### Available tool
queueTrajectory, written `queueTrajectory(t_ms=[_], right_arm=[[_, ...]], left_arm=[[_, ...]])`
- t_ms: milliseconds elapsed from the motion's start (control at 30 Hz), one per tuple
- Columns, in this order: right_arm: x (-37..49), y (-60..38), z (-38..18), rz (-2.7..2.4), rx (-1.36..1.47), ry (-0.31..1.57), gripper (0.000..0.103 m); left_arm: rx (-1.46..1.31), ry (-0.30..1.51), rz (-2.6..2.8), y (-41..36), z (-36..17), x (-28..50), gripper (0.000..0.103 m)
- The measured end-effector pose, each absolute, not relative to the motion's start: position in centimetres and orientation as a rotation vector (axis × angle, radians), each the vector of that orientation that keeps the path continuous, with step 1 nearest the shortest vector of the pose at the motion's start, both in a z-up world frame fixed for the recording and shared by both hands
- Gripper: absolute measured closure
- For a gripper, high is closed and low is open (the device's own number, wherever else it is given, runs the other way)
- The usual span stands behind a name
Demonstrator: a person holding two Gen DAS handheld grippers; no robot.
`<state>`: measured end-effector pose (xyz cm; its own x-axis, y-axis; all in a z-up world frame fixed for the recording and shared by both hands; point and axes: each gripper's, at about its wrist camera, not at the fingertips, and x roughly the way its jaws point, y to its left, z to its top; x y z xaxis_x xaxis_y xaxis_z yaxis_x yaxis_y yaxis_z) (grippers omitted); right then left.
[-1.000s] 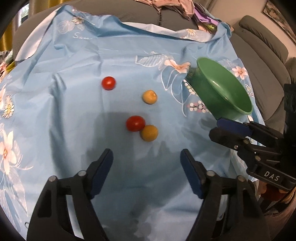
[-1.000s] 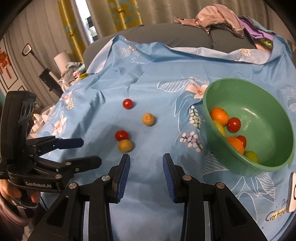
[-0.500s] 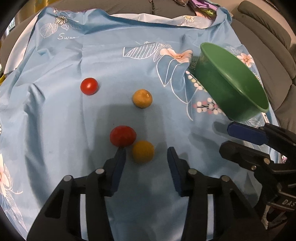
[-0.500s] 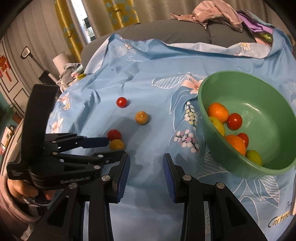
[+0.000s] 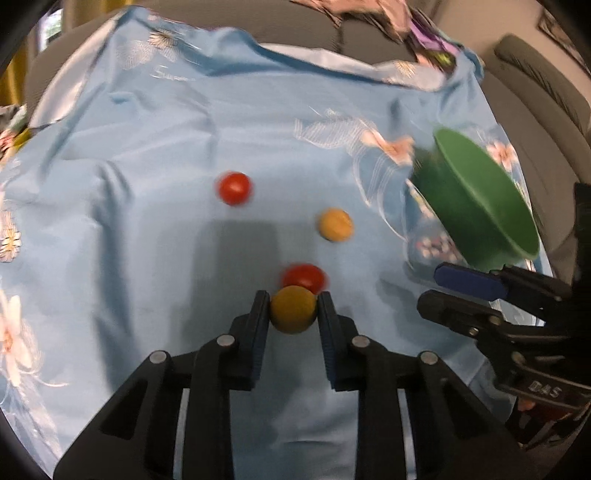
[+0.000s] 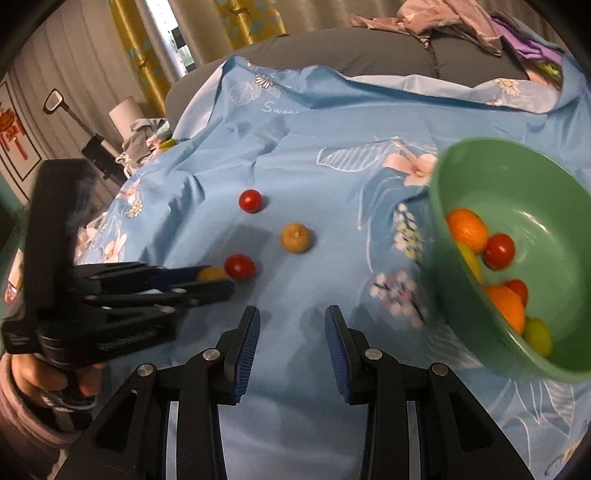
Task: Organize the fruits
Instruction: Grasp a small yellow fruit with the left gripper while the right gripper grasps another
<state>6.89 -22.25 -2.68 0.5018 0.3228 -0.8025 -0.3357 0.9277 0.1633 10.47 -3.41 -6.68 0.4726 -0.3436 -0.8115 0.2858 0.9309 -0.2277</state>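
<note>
My left gripper [image 5: 293, 314] is shut on a small yellow-orange fruit [image 5: 293, 309], also seen in the right wrist view [image 6: 210, 274]. A red tomato [image 5: 304, 277] lies just beyond it, a second yellow fruit [image 5: 335, 230] farther right and another red tomato [image 5: 234, 188] farther left, all on the blue floral cloth [image 5: 129, 240]. The green bowl [image 6: 480, 177] at the right holds several oranges, tomatoes and a green fruit. My right gripper [image 6: 291, 332] is open and empty over the cloth, left of the bowl.
The cloth covers a grey sofa [image 6: 369, 51] with crumpled clothes [image 6: 443, 22] on its back. Yellow curtains [image 6: 147, 48] and clutter stand at the far left. The right gripper's body [image 5: 517, 325] is close to the bowl [image 5: 480, 206].
My left gripper has closed on the near yellow fruit, and the view has pulled back from the cloth. The right gripper has stayed open, and the bowl looks nearer.
</note>
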Motion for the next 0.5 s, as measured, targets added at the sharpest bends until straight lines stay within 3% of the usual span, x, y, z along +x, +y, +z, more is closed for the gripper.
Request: queueTrajectory(t_ms=[500], right_arm=[[14.1, -18.0, -5.3, 0.329, -0.116, 1.044, 0.066]], left_arm=[[-0.113, 0.989, -0.377, -0.7, -6.4, 11.6, 0.077]])
